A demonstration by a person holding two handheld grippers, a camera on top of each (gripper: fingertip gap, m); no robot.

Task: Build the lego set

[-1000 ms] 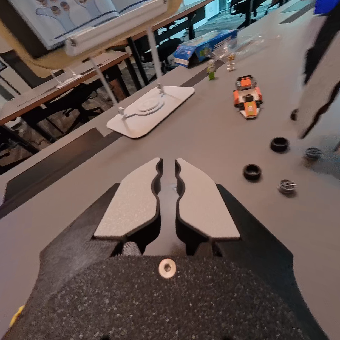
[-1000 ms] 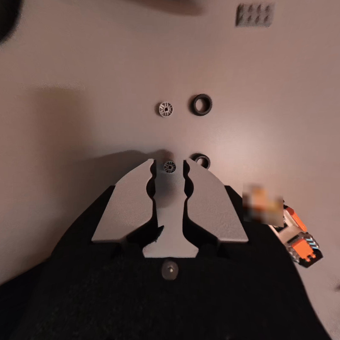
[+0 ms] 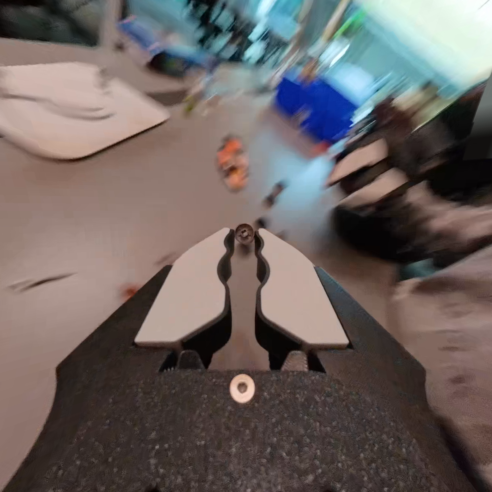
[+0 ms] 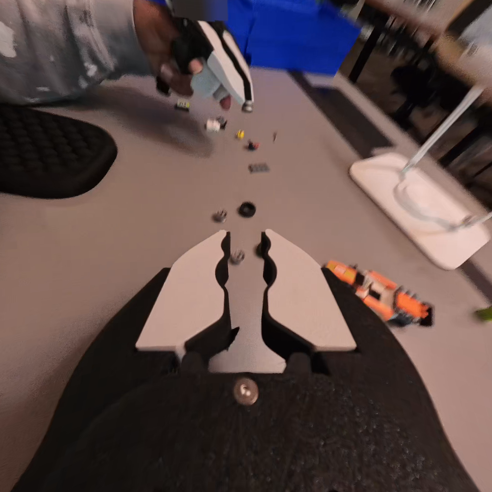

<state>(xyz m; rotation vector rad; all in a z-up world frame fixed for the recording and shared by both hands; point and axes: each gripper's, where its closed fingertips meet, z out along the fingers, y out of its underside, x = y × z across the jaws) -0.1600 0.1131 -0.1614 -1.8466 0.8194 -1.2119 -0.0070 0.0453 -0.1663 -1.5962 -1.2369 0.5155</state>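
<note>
The thing in hand is a small round grey wheel hub [image 3: 244,237], its face showing a dark rim and a small centre hole. It sits pinched between the very tips of the left gripper [image 3: 244,235], whose pale fingers [image 3: 197,287] are drawn narrow around it, each tip touching a side of the hub. In the right wrist view the same gripper [image 4: 247,106] shows far off, held by a person's hand [image 4: 173,61], with the hub a small grey knob at its tips, above the table [image 4: 133,239].

The right gripper [image 4: 245,235] holds nothing. Its fingers [image 4: 191,292] stand moderately apart, over the grey table. Seen through the gap between them lie a second grey hub [image 4: 237,257], near the left finger's inner edge, and a black tyre [image 4: 258,249], partly hidden by the right finger's edge. Whether either touches a finger cannot be told. Just beyond the tips lie another grey hub [image 4: 220,215] and another black tyre [image 4: 247,209], side by side.

The orange and white car body [image 4: 378,295] lies on the table to the right of the right gripper. Small loose pieces [image 4: 241,134] are scattered farther off. A white stand base [image 4: 378,207] rests at the right. Much of the left wrist view is blurred.
</note>
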